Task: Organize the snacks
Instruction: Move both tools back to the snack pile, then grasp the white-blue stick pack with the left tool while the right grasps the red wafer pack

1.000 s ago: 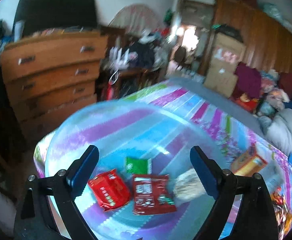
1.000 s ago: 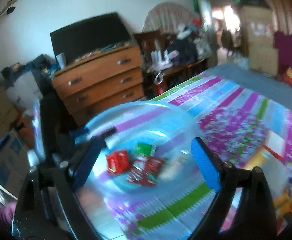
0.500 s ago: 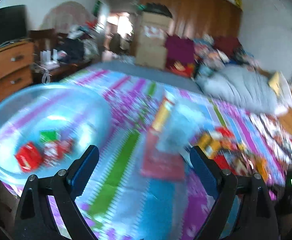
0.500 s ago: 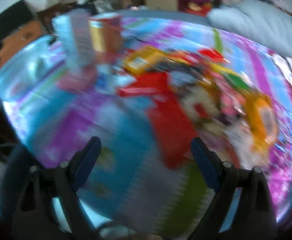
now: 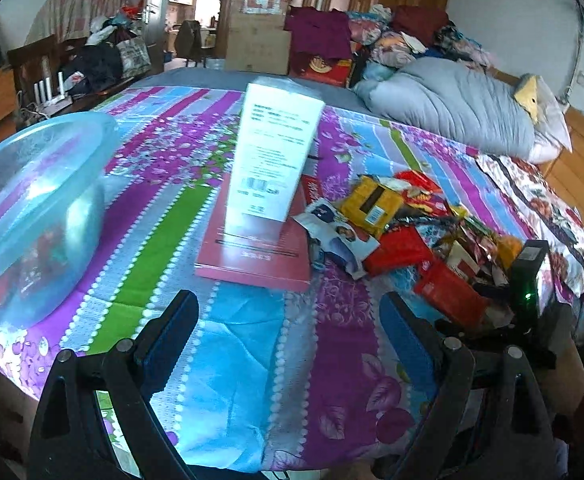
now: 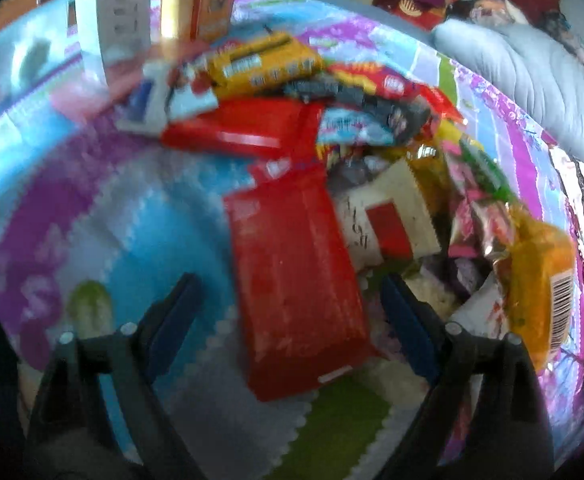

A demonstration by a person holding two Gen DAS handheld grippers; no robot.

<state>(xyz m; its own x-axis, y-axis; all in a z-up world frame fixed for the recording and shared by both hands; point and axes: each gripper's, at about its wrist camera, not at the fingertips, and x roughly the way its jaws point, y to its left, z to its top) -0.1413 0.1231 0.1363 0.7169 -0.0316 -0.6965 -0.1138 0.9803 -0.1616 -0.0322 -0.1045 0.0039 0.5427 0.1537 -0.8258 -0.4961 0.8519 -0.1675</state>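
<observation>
1. Presently the right gripper (image 6: 288, 300) hangs low over the snack pile (image 6: 372, 152), jaws wide apart and holding nothing, with a red packet (image 6: 296, 280) lying between and just ahead of the tips.
2. Meanwhile the left gripper (image 5: 288, 320) is also spread and empty, over bare bedspread (image 5: 228, 360) well short of the pile; the bowl (image 5: 32, 208), already holding a few packets, sits at its far left.
3. Likely next comes a pinch on the red packet.
4. Risk: the packet looks flat and glossy, so the fingers may slide over it or bunch up the soft cover instead.
5. Risk: neighbours overlap its far edge, so a lift could drag them along or scatter the heap.
6. Risk: the white carton (image 5: 272, 152) stands tall on a red box (image 5: 256, 248) between pile and bowl; a low carry could topple it.
</observation>
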